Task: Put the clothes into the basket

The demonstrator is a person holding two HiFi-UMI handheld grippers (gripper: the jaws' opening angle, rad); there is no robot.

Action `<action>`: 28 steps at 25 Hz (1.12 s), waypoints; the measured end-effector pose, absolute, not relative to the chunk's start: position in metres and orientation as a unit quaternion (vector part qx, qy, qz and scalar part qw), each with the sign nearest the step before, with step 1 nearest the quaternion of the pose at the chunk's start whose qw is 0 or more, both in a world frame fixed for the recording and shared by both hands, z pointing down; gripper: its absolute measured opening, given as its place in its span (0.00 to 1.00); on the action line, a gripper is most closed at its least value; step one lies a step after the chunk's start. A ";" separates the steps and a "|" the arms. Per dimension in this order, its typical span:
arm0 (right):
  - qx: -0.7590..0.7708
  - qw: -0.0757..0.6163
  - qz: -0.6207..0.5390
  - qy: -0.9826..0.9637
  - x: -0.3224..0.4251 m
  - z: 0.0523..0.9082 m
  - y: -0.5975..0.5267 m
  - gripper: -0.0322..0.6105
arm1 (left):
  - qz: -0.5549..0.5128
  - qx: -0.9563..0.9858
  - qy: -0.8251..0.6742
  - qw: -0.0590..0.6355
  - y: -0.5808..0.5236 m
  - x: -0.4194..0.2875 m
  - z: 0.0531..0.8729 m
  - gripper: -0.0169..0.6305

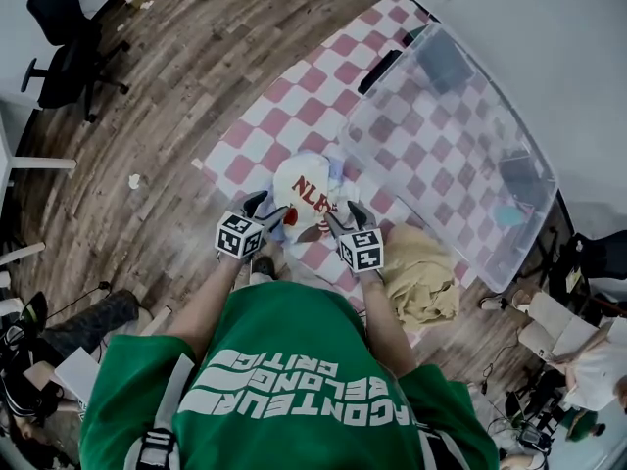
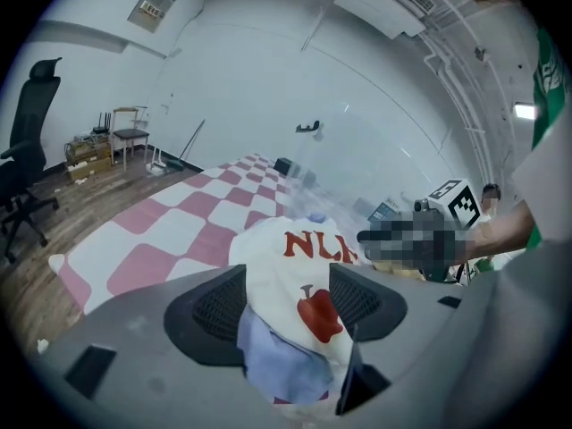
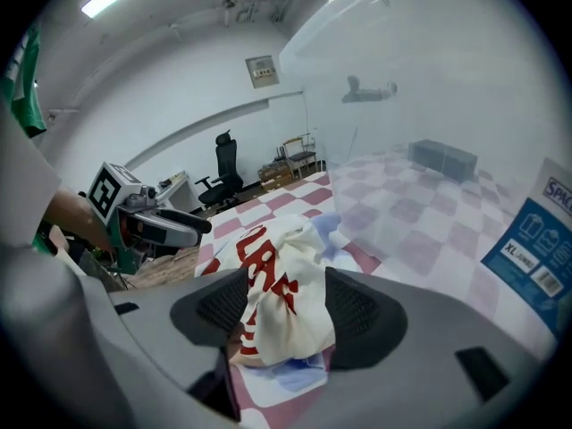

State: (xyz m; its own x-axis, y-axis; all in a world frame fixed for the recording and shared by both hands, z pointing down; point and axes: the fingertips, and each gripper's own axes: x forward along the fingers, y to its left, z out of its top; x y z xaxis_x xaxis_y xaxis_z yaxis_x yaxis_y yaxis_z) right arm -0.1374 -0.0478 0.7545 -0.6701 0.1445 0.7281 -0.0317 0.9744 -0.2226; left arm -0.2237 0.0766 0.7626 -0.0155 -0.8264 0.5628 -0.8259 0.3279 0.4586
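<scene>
A white T-shirt (image 1: 312, 196) with red letters and a red apple lies bunched on the pink-and-white checked mat (image 1: 257, 137), with a light blue cloth (image 2: 279, 357) under it. My left gripper (image 1: 266, 207) sits at the shirt's left edge and my right gripper (image 1: 343, 219) at its right. In the left gripper view the shirt (image 2: 304, 271) lies between the parted jaws of the left gripper (image 2: 286, 300). In the right gripper view the shirt (image 3: 284, 280) fills the gap of the right gripper (image 3: 286, 307) in the same way. The clear plastic basket (image 1: 460, 145) stands just beyond, to the right.
A yellow garment (image 1: 423, 280) lies crumpled at the mat's near right corner, by the basket. A black office chair (image 1: 61, 39) stands on the wooden floor far left. Bags and cables (image 1: 549, 399) clutter the lower right. The basket's clear wall (image 3: 447, 150) rises close to the right gripper.
</scene>
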 end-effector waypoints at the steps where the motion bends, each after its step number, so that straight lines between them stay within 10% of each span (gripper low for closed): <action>1: -0.032 0.408 0.106 -0.906 -0.137 0.758 -0.048 0.47 | 0.001 0.577 -0.710 0.404 0.077 -0.223 0.768 0.46; 9: -0.045 0.433 0.108 -0.894 -0.138 0.791 -0.051 0.58 | 0.004 0.550 -0.693 0.466 0.079 -0.213 0.809 0.61; 28: -0.091 0.473 0.130 -0.867 -0.148 0.841 -0.041 0.58 | 0.041 0.541 -0.664 0.514 0.045 -0.197 0.840 0.62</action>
